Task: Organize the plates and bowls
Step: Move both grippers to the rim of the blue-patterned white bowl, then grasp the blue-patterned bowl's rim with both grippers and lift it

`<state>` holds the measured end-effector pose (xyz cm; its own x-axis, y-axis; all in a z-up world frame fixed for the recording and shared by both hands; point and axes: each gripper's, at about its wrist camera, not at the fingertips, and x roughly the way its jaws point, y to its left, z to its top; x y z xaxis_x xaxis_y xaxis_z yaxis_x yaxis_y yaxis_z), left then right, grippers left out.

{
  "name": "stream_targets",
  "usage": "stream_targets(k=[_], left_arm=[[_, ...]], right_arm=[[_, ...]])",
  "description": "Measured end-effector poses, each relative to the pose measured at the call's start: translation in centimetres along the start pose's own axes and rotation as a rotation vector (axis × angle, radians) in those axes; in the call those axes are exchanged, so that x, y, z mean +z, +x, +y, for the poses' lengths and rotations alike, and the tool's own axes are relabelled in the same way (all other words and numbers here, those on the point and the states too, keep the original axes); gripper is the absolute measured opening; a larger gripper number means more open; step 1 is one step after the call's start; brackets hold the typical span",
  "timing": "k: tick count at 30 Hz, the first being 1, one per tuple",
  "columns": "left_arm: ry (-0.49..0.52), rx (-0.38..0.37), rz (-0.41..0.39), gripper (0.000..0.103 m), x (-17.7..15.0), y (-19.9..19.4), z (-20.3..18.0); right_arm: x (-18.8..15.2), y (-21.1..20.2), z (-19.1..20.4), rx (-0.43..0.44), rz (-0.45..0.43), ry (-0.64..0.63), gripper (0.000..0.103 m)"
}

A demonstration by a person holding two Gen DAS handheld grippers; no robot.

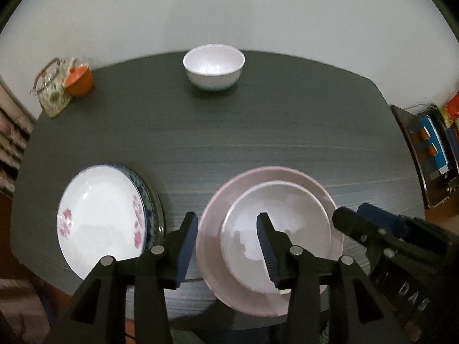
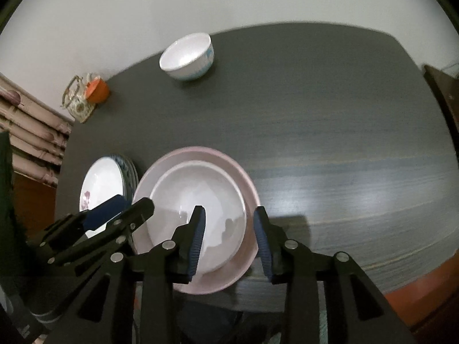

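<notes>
A white shallow dish (image 1: 287, 209) (image 2: 200, 183) lies nested in a wider pink plate (image 1: 210, 243) (image 2: 250, 190) at the near edge of the dark table (image 1: 258, 132). My left gripper (image 1: 226, 220) (image 2: 130, 204) is open above the left rims of the two, one finger outside the pink plate and one over the white dish. My right gripper (image 2: 229, 212) (image 1: 355, 212) is open over their right rims in the same way. No pad presses on a rim. Further left is a stack of plates topped by a white floral plate (image 1: 97, 215) (image 2: 100, 183). A white bowl (image 1: 213, 66) (image 2: 188, 57) stands at the back.
A glass teapot (image 1: 51, 89) (image 2: 76, 100) and an orange cup (image 1: 79, 81) (image 2: 98, 89) sit at the table's back left corner. A shelf with coloured boxes (image 1: 430, 149) stands off the right edge. A wall lies behind the table.
</notes>
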<state>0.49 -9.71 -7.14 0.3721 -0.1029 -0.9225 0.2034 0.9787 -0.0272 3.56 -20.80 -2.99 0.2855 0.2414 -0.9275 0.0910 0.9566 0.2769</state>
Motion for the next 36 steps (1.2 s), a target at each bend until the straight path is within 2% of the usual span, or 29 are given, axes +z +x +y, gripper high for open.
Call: stream_targets(k=[5,11,14,21,28,36], left_arm=[[-0.002,0.019,-0.016,0.048,0.4,-0.1,0.6],[-0.046,0.018,-0.013,0.048,2.1,1.1,3.0],[-0.084,0.024,-0.006,0.048,3.2,1.8,4.6],[-0.171,0.037,-0.004,0.048,6.7,4.0,8.4],[-0.238,0.014,-0.006,0.048,11.3,6.6,10.9],[-0.311,-0.097,-0.004,0.048,16.5,9.7,11.2]], right_arm=[[1.6,-0.6,-0.4,0.02,-0.036,-0.025,0.036],[3.5,-0.7,-0.3,0.037,-0.07,-0.056,0.037],[4.9,-0.1,-0.7,0.024,-0.07,-0.065,0.045],[8.6,1.9,-1.9,0.008,-0.051,-0.063,0.046],[13.4,4.0,-2.6,0.004,-0.046,-0.115,0.046],[18.9,7.2,-2.0,0.035,-0.041,-0.13,0.048]])
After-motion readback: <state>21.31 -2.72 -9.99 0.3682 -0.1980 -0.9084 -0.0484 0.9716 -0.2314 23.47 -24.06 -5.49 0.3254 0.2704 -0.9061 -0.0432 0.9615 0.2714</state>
